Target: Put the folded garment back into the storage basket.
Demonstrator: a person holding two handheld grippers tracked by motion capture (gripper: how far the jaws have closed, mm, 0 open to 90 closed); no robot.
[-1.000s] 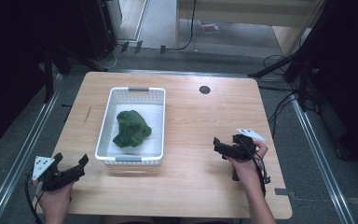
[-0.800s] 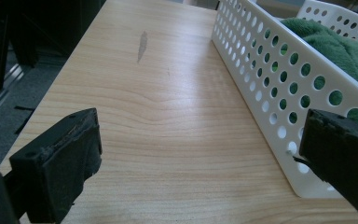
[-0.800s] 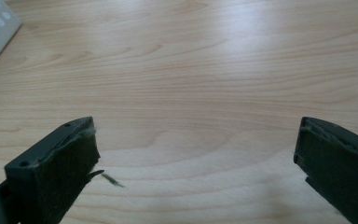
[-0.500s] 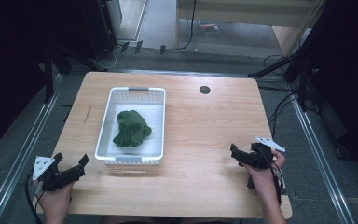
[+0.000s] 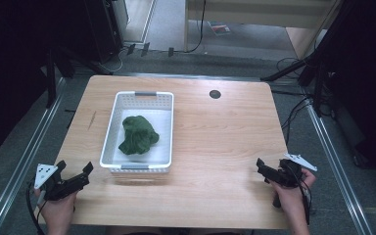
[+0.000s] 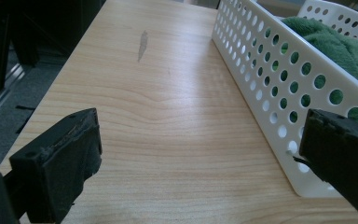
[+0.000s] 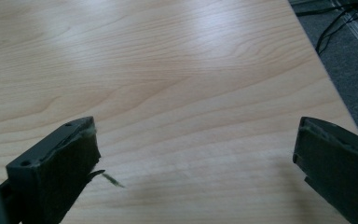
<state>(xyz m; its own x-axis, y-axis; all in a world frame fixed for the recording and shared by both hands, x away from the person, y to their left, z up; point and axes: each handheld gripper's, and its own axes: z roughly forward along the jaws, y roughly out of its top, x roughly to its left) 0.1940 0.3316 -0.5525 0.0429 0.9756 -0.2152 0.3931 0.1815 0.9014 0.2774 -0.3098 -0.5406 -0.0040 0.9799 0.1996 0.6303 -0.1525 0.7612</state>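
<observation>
Sitting in the white basket (image 5: 111, 131) on the left half of the table (image 5: 215, 142), the green cloth (image 5: 137, 134) is lying crumpled on the basket floor, toward the middle, with no gripper touching it. The left gripper (image 5: 85, 171) is resting near the table's front left corner, just beside the basket's near end, its jaws spread wide and gripping nothing. In the left gripper view, the basket's holed side wall (image 6: 279, 79) is running along the right, right next to the right-hand jaw, and green cloth (image 6: 340, 46) is peeking over the rim; a small grey mark (image 6: 142, 44) is showing on the wood farther ahead. The right gripper (image 5: 263, 169) is sitting at the front right, well apart from the basket, jaws likewise parted and empty over bare wood. A dark round hole (image 5: 215, 94) is sitting near the far edge, clear of both hands.
</observation>
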